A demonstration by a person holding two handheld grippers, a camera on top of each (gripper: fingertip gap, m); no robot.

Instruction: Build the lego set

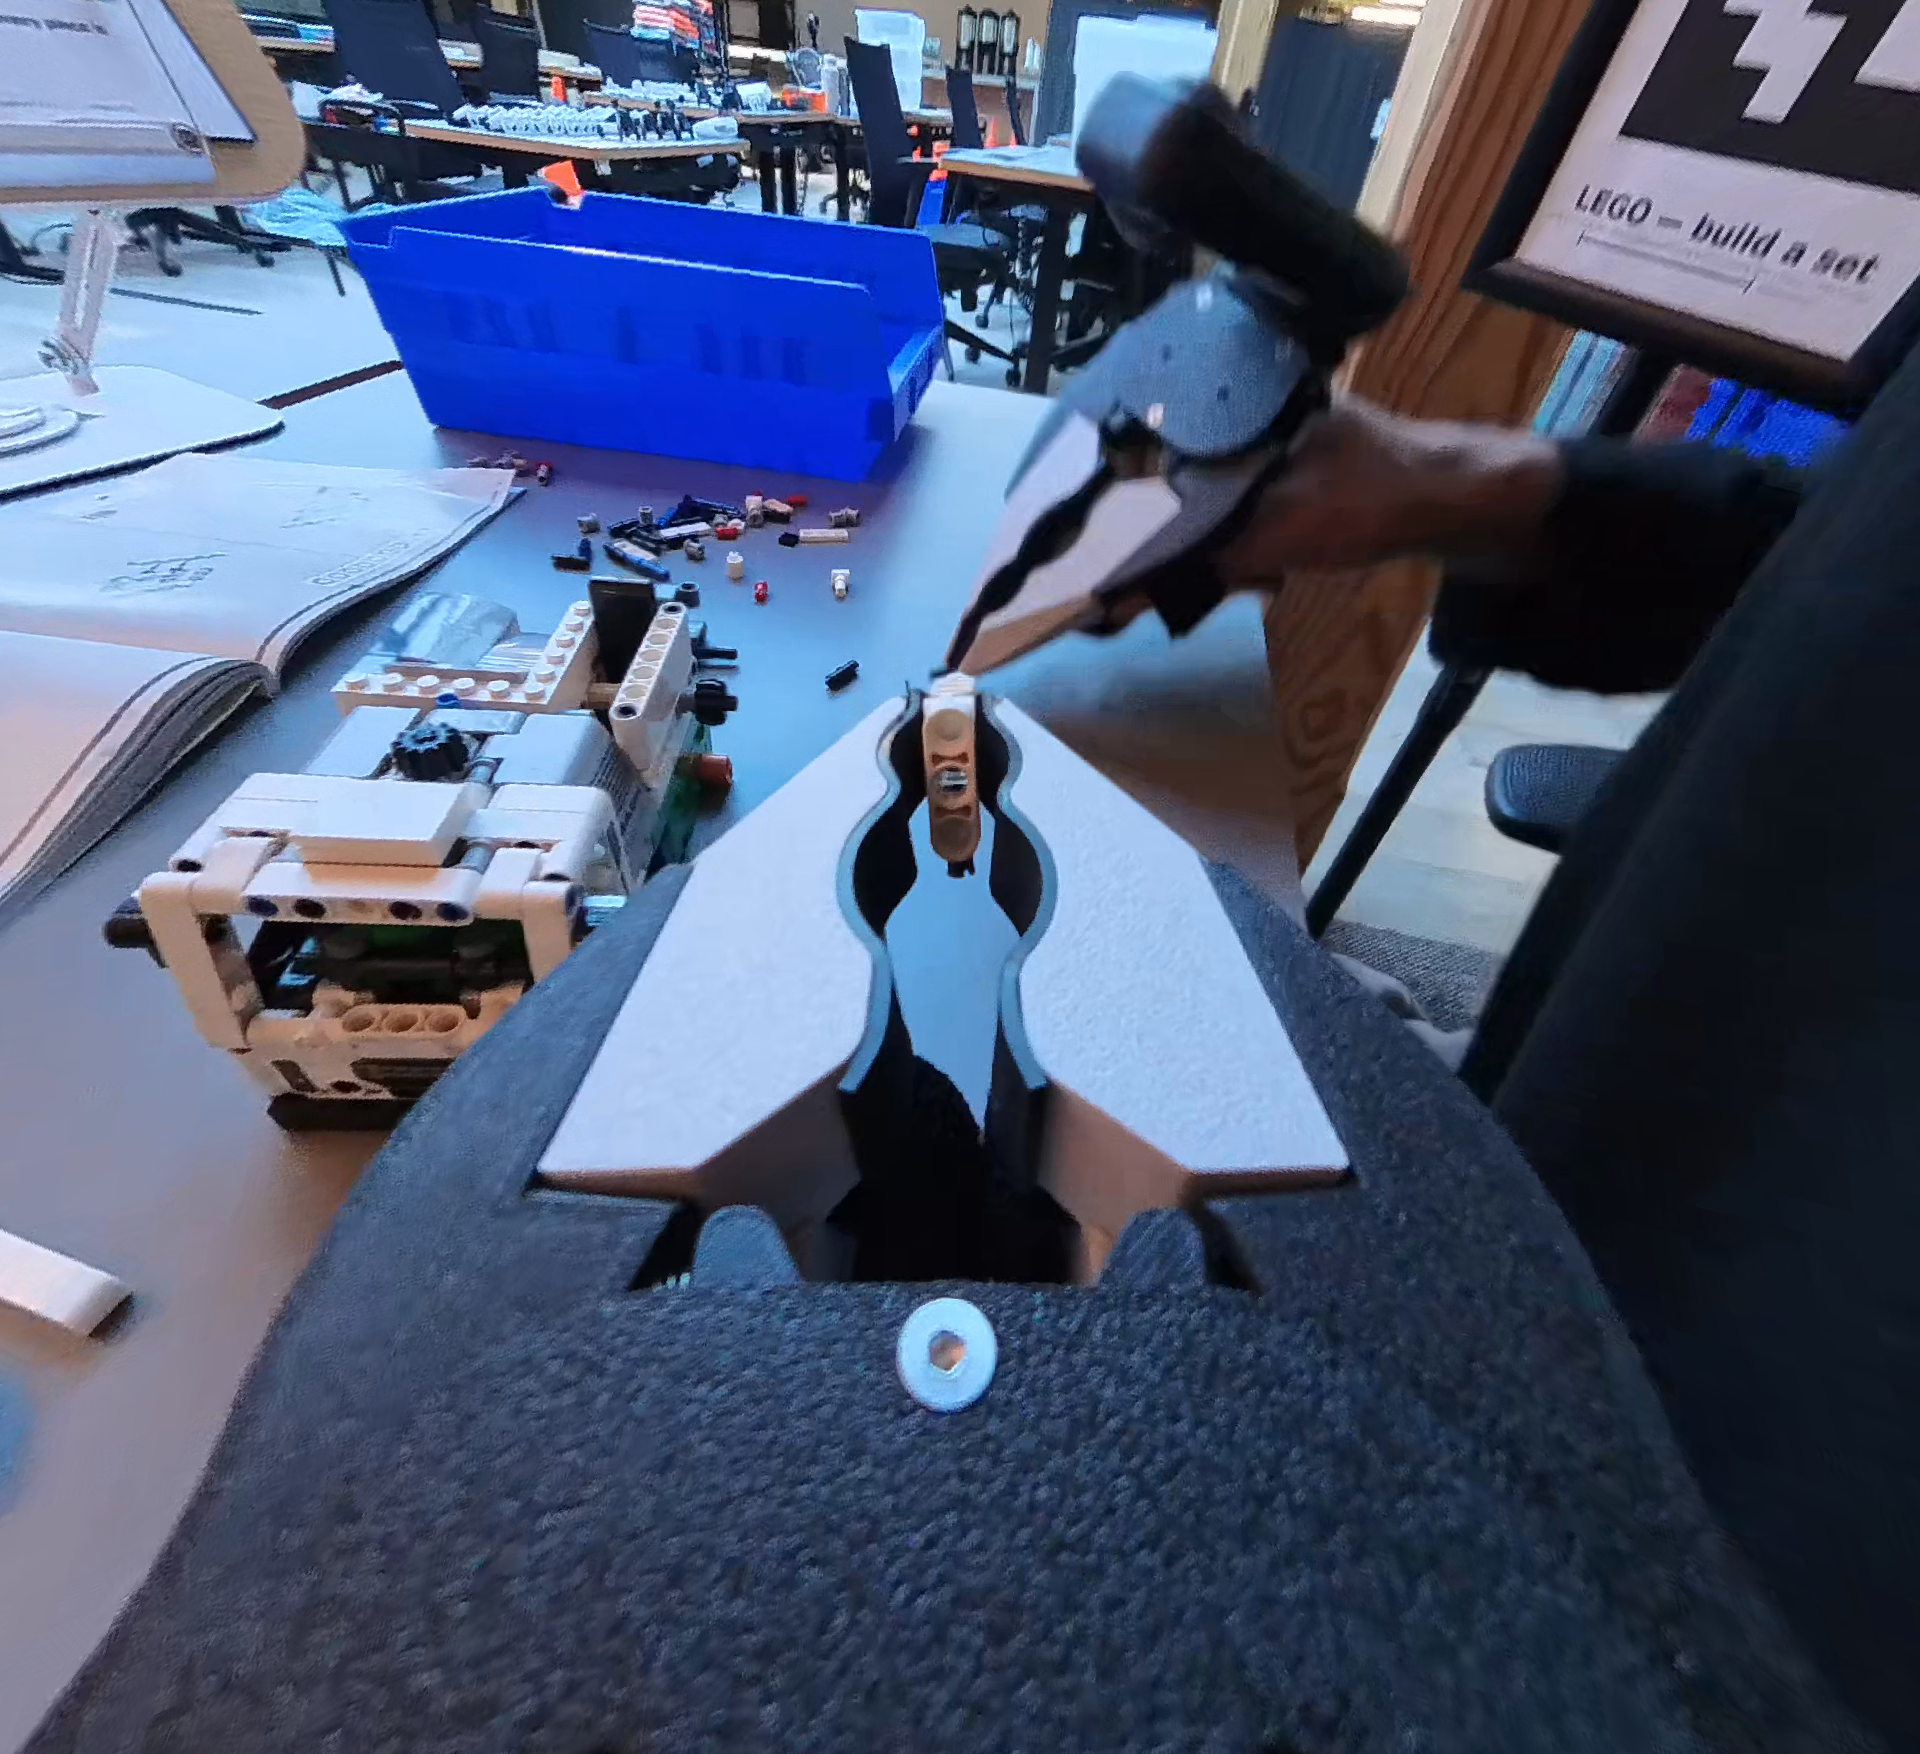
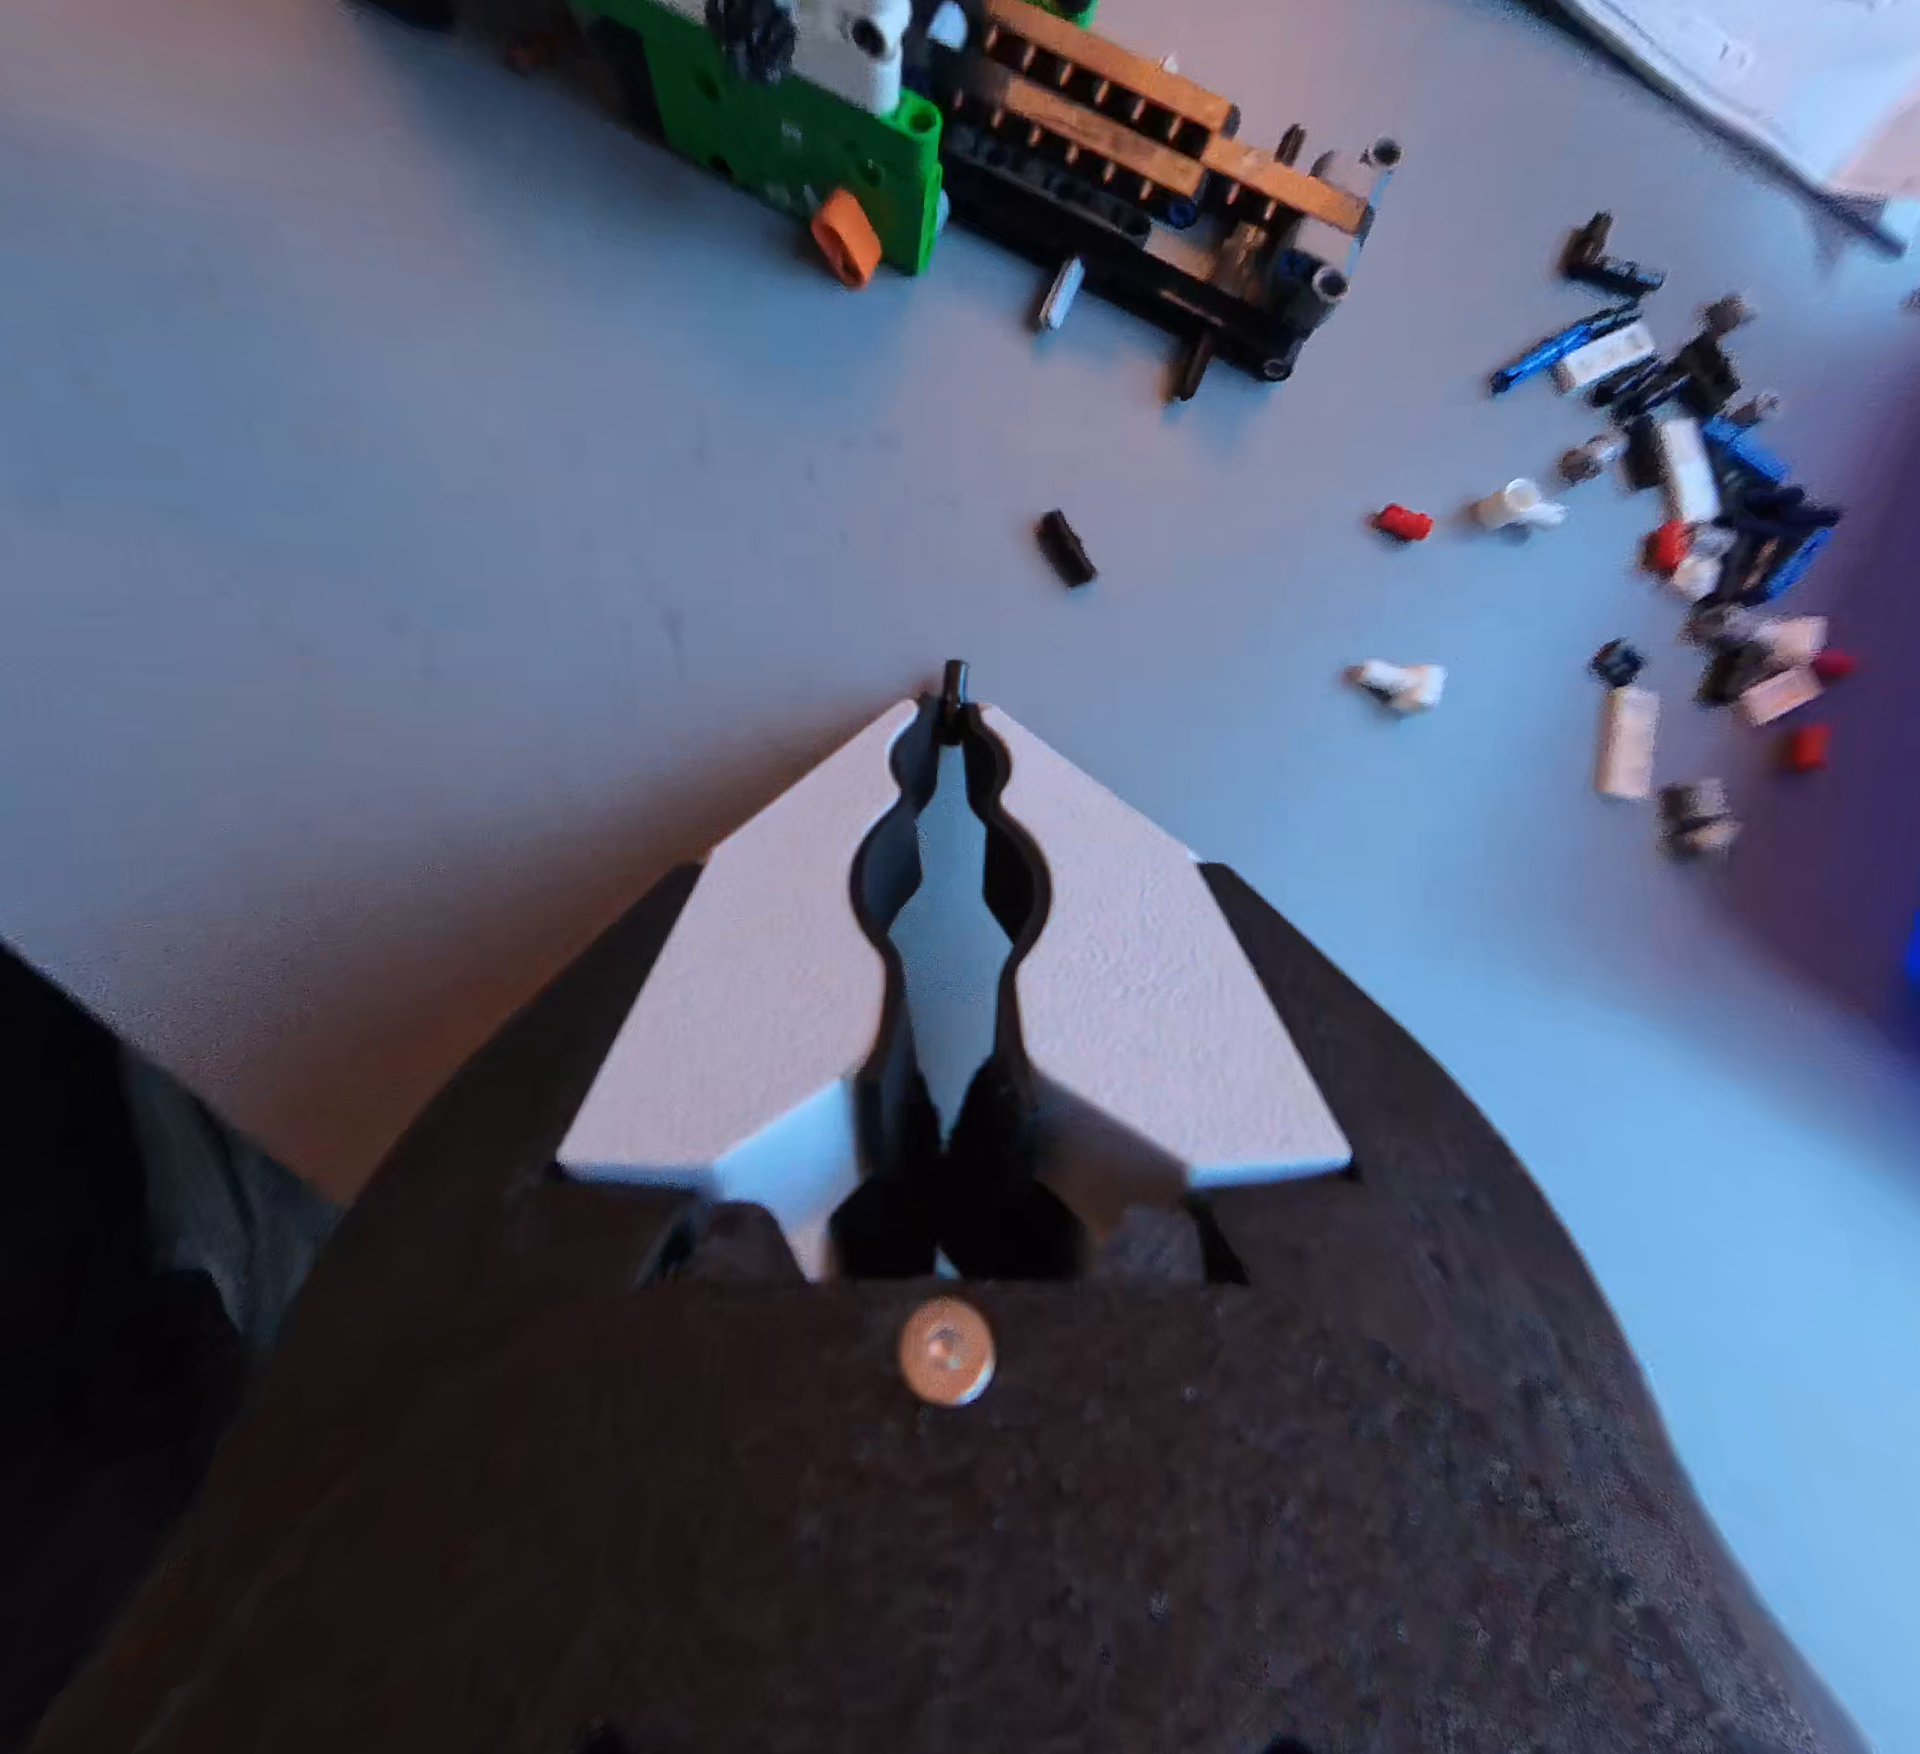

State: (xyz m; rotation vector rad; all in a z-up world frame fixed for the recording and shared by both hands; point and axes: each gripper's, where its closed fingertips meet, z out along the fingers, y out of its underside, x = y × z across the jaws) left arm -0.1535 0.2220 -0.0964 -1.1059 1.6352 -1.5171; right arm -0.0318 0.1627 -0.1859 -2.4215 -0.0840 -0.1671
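Note:
My left gripper is shut on a short tan beam, which stands upright between the fingers above the table. My right gripper is shut on a small black pin. In the left wrist view the right gripper, held by a hand, points down with its tip right at the top end of the tan beam. The partly built white, green and black model stands on the table to the left; it also shows in the right wrist view.
Loose small pieces lie scattered on the grey table, also in the right wrist view. One black pin lies alone. A blue bin stands behind. An open instruction booklet lies left. A framed sign stands right. Spacing between my two grippers at the tips: around 15 centimeters.

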